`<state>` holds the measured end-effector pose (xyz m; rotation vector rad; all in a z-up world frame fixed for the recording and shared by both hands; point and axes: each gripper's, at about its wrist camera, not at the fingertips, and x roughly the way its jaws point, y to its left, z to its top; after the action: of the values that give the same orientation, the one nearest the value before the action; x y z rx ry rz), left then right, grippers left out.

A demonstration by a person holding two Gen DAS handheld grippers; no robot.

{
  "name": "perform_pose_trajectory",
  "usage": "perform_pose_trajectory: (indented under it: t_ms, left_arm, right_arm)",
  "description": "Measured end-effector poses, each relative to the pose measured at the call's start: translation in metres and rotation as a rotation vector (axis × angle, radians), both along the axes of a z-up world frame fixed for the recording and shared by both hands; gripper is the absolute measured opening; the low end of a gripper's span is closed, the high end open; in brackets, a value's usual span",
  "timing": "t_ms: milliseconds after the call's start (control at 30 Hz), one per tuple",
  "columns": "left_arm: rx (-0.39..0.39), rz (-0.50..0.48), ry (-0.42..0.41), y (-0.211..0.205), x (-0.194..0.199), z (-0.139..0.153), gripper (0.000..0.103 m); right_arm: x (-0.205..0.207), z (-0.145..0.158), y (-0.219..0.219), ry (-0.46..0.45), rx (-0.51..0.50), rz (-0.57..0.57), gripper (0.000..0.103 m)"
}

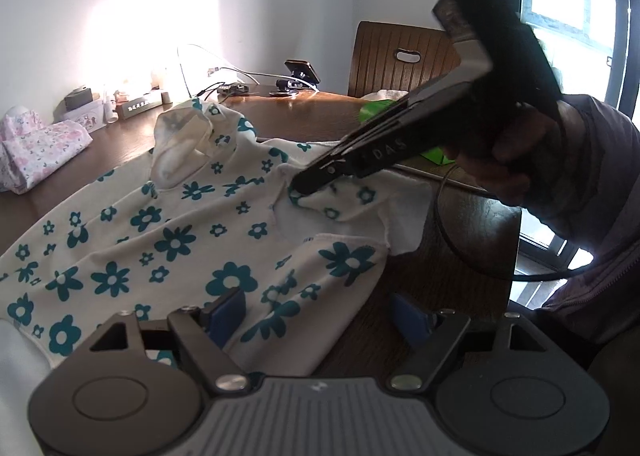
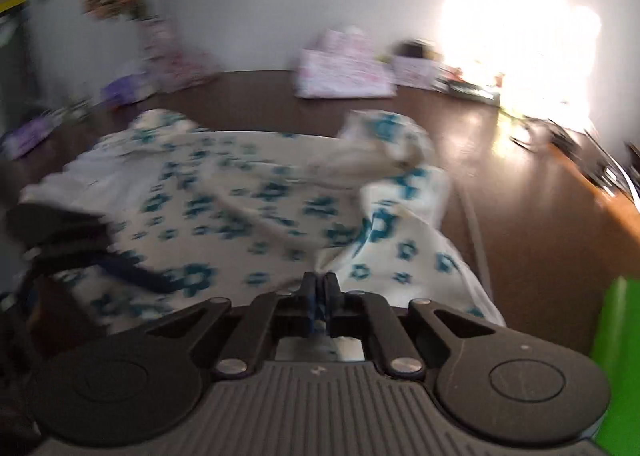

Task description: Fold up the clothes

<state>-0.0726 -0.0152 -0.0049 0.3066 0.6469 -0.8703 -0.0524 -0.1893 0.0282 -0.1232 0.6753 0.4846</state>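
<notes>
A white hooded top with teal flowers (image 1: 168, 240) lies spread on the dark wooden table (image 1: 452, 268). My left gripper (image 1: 320, 316) is open low over its near hem; one blue pad (image 1: 228, 312) rests over the cloth, the other is past the hem's edge. My right gripper (image 1: 300, 186) comes in from the right, shut on the top's sleeve (image 1: 352, 204), which is lifted and folded back. In the blurred right wrist view the gripper (image 2: 319, 284) is shut on the cloth (image 2: 400, 252), with the top (image 2: 224, 192) spread beyond.
A folded pink floral garment (image 1: 36, 148) lies at the table's far left, also in the right wrist view (image 2: 344, 72). Boxes, cables and a phone on a stand (image 1: 302, 72) line the back. A wooden chair (image 1: 400, 60) stands behind. A green object (image 2: 616, 356) is at right.
</notes>
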Motion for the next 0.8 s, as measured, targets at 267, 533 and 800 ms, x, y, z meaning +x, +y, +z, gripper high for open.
perform_pose_trajectory:
  t_ms: [267, 533, 800]
  left_arm:
    - [-0.244, 0.056, 0.050, 0.039, 0.047, 0.084, 0.082]
    - [-0.147, 0.346, 0.321, -0.087, 0.182, 0.079, 0.068]
    - [-0.195, 0.479, 0.496, -0.099, 0.217, 0.037, 0.007]
  right_arm:
    - [-0.010, 0.003, -0.014, -0.011, 0.021, -0.023, 0.024]
    - [-0.010, -0.010, -0.008, -0.022, -0.013, -0.091, 0.014]
    - [-0.018, -0.008, -0.018, -0.061, 0.039, -0.077, 0.000]
